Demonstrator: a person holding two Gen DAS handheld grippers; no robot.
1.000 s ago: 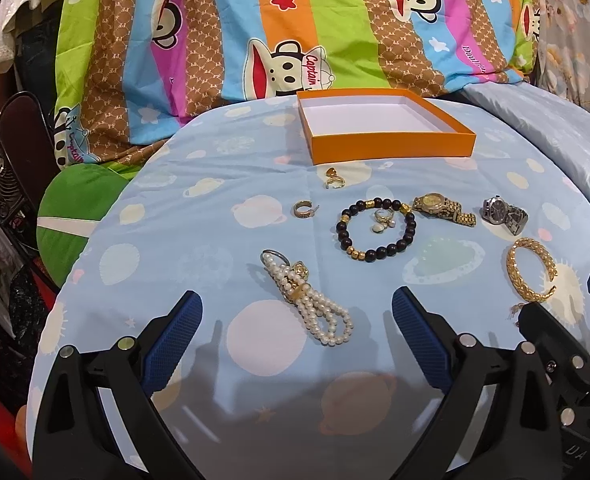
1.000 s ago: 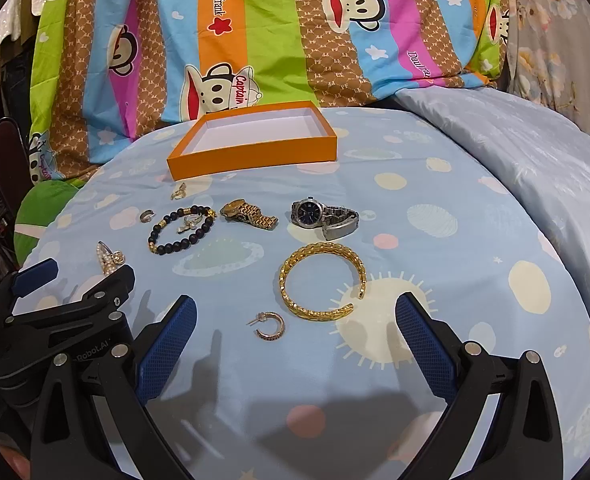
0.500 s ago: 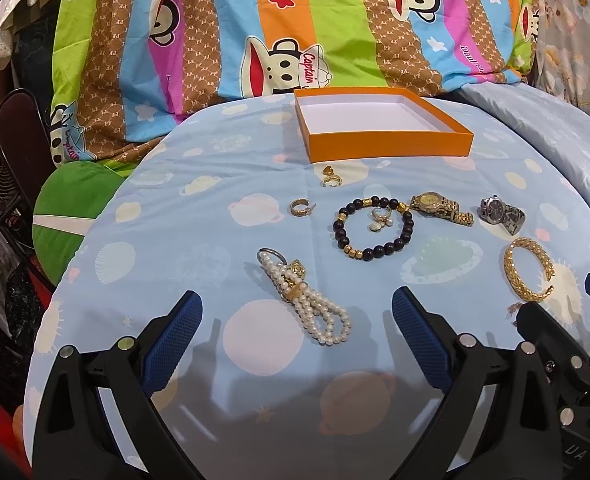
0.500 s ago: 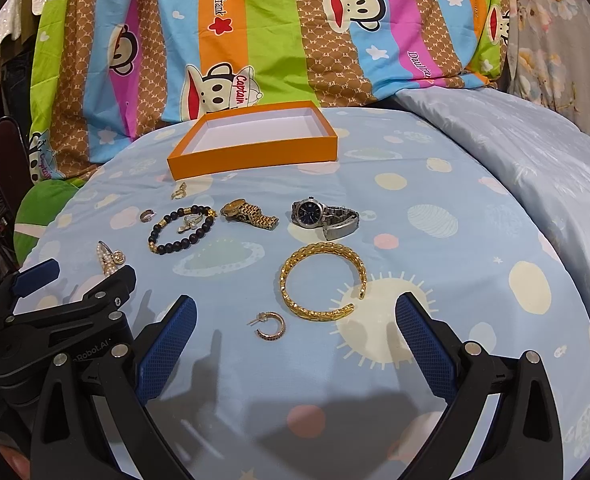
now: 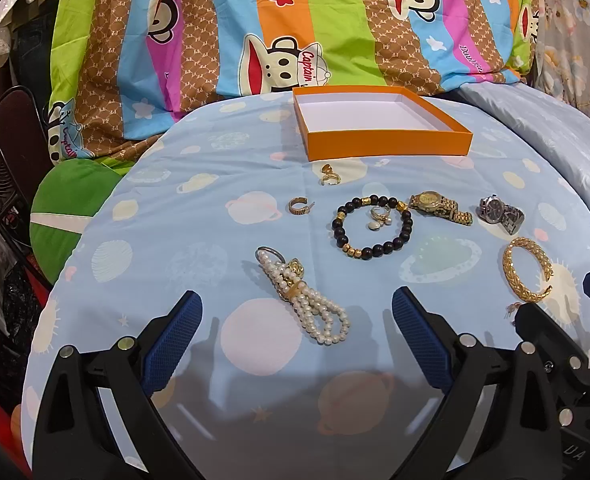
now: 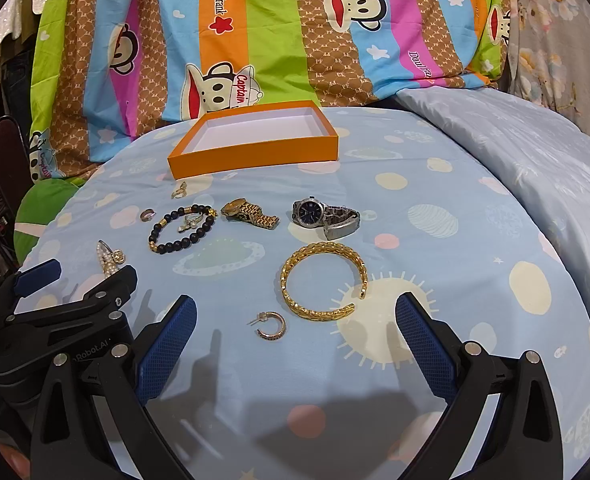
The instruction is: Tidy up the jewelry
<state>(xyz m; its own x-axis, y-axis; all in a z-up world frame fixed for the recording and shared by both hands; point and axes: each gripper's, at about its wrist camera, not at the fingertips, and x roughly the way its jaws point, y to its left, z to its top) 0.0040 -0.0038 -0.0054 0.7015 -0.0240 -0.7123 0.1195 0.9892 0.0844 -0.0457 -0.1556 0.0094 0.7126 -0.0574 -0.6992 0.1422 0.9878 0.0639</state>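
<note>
Bed sheet (image 6: 475, 240) carries everything, nothing packed yet. Orange box (image 5: 387, 146) far ahead of both tongs, empty, open top: likely drop target. Left tongs (image 5: 297, 324) wide, empty, hovering with pearl bracelet (image 5: 307, 300) just ahead between pads: probably first pick. Right tongs (image 6: 295, 328) wide, empty; gold bangle (image 6: 323, 280) and hoop earring (image 6: 271, 326) just ahead. Beyond, row across: black bead bracelet (image 5: 371, 226) ringing small earring (image 5: 379, 216), gold watch (image 6: 249, 212), silver watch (image 6: 327, 216). Small hoop (image 5: 299, 205) and ring (image 5: 330, 176) nearest box.

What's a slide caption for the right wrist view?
Open right gripper hovers before a gold hoop earring and gold cuff bracelet; empty orange box behind.
</note>
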